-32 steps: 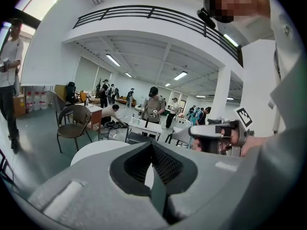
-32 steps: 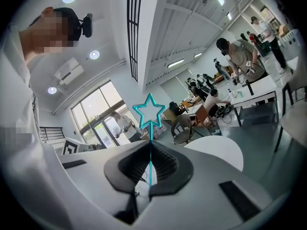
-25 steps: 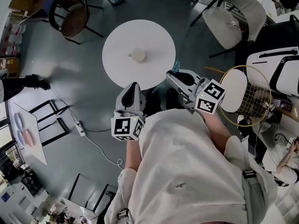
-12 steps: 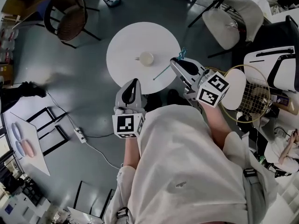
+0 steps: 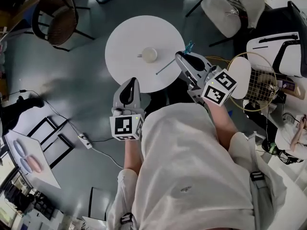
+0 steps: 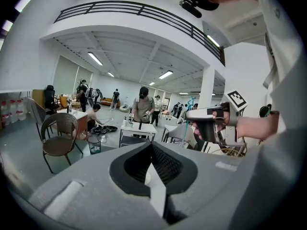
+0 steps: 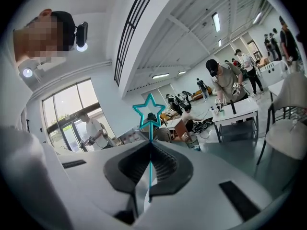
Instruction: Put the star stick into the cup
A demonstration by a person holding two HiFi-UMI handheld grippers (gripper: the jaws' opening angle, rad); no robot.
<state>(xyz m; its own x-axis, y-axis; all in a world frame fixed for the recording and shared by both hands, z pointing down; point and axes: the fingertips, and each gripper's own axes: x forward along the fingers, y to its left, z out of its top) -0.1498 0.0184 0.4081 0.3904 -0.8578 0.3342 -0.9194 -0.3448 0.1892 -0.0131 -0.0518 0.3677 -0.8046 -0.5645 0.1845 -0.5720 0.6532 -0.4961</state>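
- Carry step: the right gripper (image 5: 178,56), jaws pressed onto the star stick (image 5: 188,47), holds it at the right edge of the round table (image 5: 129,37). The star rides above the jaw tips and the tail slants down toward the cup (image 5: 149,55).
- The stick is clear of the cup and its lower end stops short of the rim. The cup stands upright near the table's middle.
- The left gripper (image 5: 131,81) waits at the table's near edge, jaws together and empty.
- Next, by the look of it: bring the stick over the cup's mouth, tip it more upright with the tail down, lower it in, then let go.
- Against a second ago: the right gripper has come up from lower, off the rim, to beside the table. The left gripper has barely shifted.
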